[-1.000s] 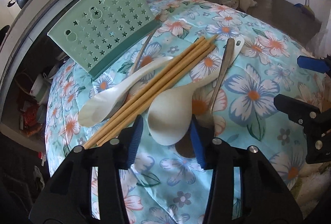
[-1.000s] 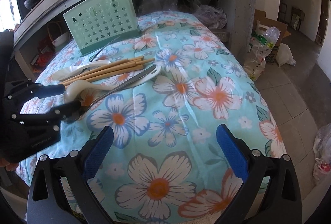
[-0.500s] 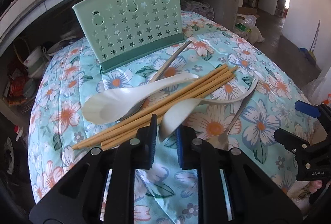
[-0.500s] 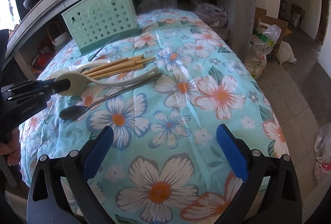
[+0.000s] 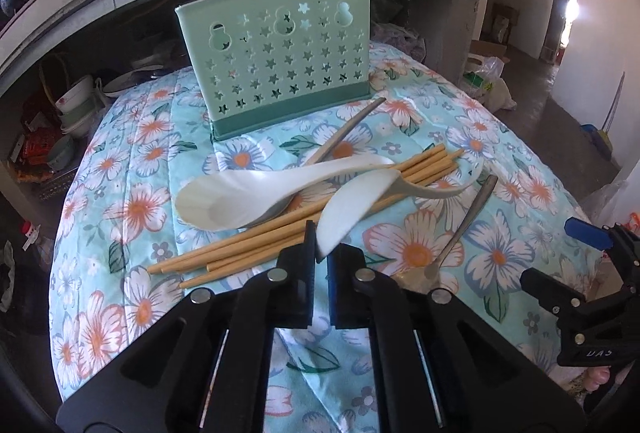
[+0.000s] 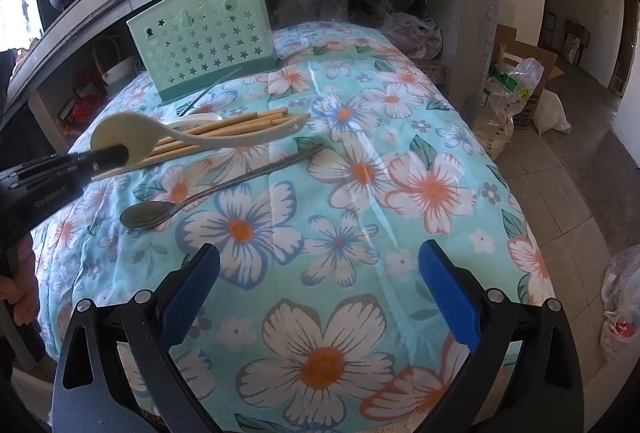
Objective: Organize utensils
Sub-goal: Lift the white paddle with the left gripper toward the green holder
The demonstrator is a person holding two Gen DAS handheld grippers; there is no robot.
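Two tongs: left tongs (image 5: 319, 260) clench a white spoon (image 5: 360, 201), right tongs (image 6: 320, 289) spread, near mint holder (image 5: 280, 61).

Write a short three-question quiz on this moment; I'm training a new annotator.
1. True or false: the right gripper is shut on the metal spoon.
2. What does the left gripper hold? A) chopsticks B) white rice paddle C) nothing
3. Fill in: the green holder stands ____ on the floral cloth.

Key: 1 false; 2 B; 3 upright.
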